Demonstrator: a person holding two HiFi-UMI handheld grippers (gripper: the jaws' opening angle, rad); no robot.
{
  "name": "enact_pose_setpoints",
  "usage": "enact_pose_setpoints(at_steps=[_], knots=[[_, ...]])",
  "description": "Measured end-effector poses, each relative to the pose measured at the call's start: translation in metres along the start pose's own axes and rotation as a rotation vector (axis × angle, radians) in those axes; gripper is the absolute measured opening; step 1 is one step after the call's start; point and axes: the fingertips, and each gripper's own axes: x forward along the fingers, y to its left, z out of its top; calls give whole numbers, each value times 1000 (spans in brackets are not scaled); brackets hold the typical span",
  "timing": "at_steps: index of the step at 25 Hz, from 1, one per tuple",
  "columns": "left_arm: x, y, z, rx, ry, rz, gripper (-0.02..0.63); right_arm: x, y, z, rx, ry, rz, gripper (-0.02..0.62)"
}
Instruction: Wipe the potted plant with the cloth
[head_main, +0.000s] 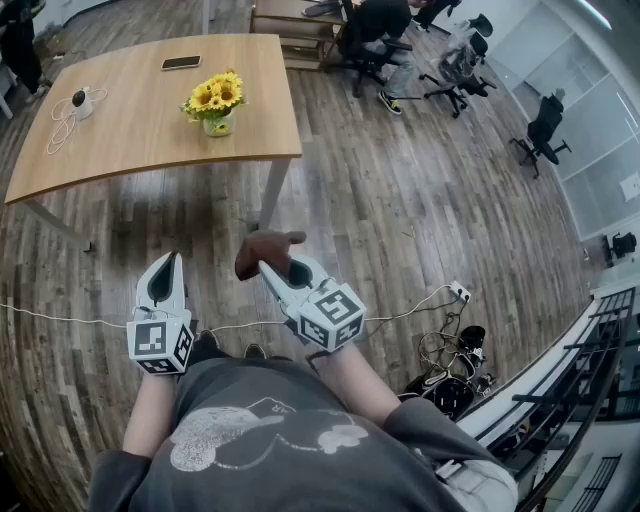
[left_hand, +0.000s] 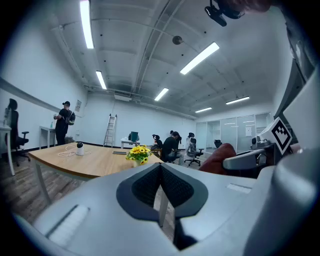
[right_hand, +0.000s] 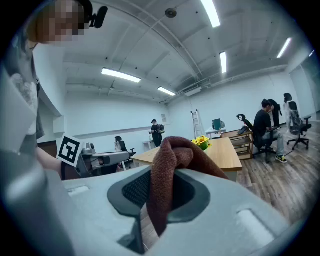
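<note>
The cloth (head_main: 262, 250) is being pinched by the right gripper (head_main: 283, 272); the left gripper (head_main: 170, 268) is being held closed, empty. The potted plant (head_main: 216, 102), well apart on the table (head_main: 120, 140), risks being toppled by hard wiping.

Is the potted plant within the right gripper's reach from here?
Probably not yet: the right gripper holds the cloth, but the potted plant stands on the table across open floor. Nothing blocks the way.
</note>
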Motion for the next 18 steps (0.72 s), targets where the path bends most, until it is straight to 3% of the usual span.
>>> enact_pose_setpoints(at_steps=[8, 18], knots=[[11, -10, -12, -73, 12, -49, 18, -4, -7, -13, 13, 21, -24, 63], [20, -23, -14, -57, 20, -74, 18, -17, -24, -15, 42, 7, -76, 63]])
